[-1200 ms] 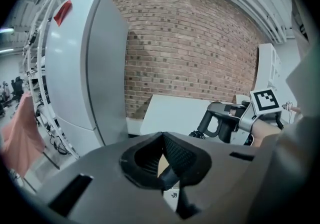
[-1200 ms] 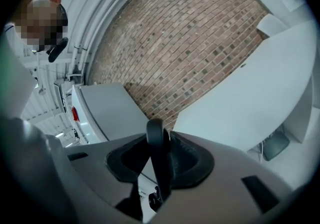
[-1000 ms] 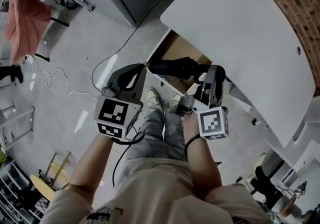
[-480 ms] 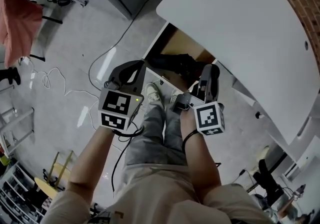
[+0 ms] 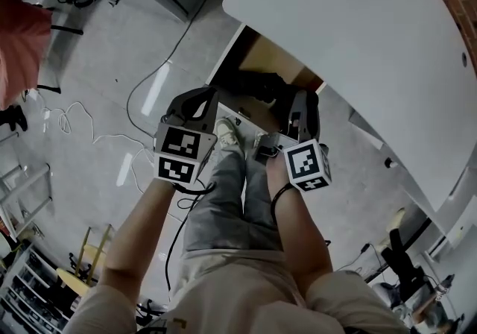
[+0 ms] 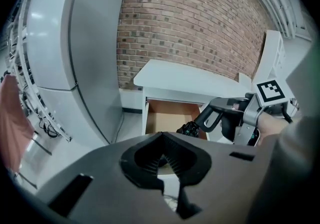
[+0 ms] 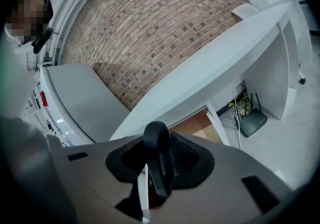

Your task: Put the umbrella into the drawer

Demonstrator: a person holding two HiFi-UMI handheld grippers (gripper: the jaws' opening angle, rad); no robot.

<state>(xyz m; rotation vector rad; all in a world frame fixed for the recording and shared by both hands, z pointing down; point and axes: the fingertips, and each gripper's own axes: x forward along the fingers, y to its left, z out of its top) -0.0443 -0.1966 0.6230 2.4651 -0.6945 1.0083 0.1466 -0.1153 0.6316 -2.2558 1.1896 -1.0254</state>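
Note:
A black folded umbrella (image 5: 257, 88) lies across the mouth of the open drawer (image 5: 277, 65), which has a brown inside and sits under the white table (image 5: 358, 34). My right gripper (image 5: 298, 99) is shut on one end of the umbrella, and its black handle (image 7: 157, 160) stands between the jaws in the right gripper view. My left gripper (image 5: 211, 92) is just left of the umbrella's other end, shut with nothing in it, its tips (image 6: 161, 138) meeting. From the left gripper view I see the right gripper (image 6: 207, 118), the umbrella (image 6: 189, 128) and the drawer (image 6: 167, 115).
The person's legs and shoes (image 5: 227, 139) are right below the grippers, in front of the drawer. A grey cabinet (image 6: 90, 43) stands left of the table. A white cable (image 5: 74, 120) trails on the floor, a red cloth (image 5: 19, 34) hangs at far left, and a router (image 7: 252, 120) sits under the table.
Both grippers have sunk together, and the umbrella has come down with the right one to the drawer's mouth. The grip on it has not changed.

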